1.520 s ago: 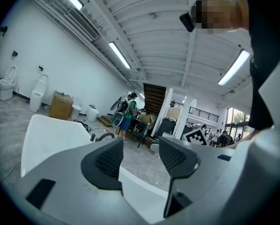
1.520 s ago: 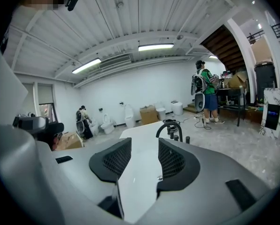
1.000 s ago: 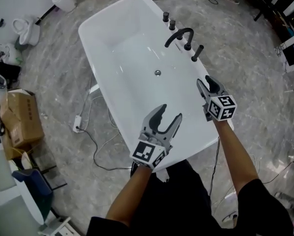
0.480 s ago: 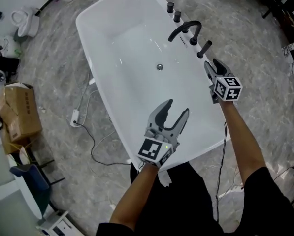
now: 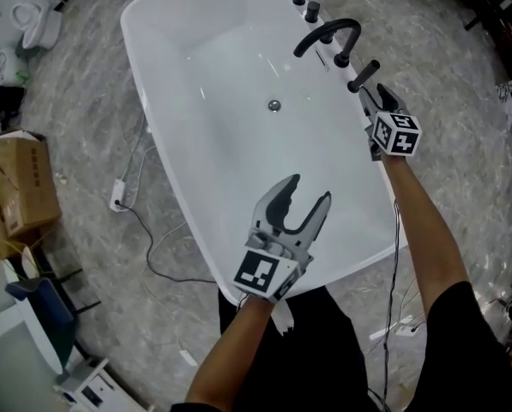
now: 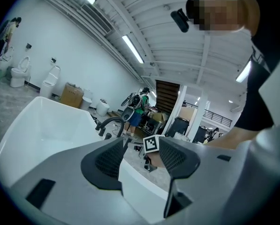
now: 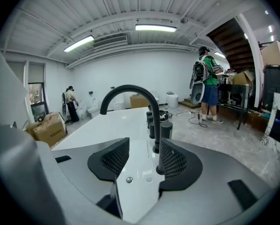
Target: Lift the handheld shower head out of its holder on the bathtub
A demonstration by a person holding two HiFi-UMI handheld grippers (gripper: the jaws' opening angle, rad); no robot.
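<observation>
White bathtub (image 5: 213, 67) runs diagonally from near centre to far left, on a grey marbled floor (image 5: 84, 110). The fittings sit along its right rim, all dark. Two knobs (image 5: 306, 1) are farthest, then the arched spout (image 5: 328, 34) reaching over the basin. The shower head (image 5: 364, 75) is nearest of the row. It is seated in its holder on the rim, stick-shaped and tilted. The drain (image 5: 274, 106) is in the tub bottom, left of the spout.

Right tool (image 5: 376, 99) is over the right rim, just near of the shower head and pointing at it. Tips are close to it, but contact cannot be told from the head view. In the right gripper view the right tool (image 7: 144, 156) has its jaws wide, and they have just been opening. Nothing is pinched between the pads. The shower head (image 7: 165, 130) stands upright just beyond the right pad, partly hidden by it. The spout (image 7: 130, 90) arches behind.

Left tool (image 5: 310, 191) hovers over the near end of the tub, jaws wide and empty. In the left gripper view the left tool (image 6: 142, 149) shows only the tub rim and the right tool's marker cube (image 6: 151, 143) far off through the gap.

Left of the tub are a cardboard box (image 5: 20, 187) and a cable (image 5: 144, 230) on the floor. A toilet (image 5: 37, 20) is at far left. A person in a green top (image 7: 206, 78) stands far back in the right gripper view.
</observation>
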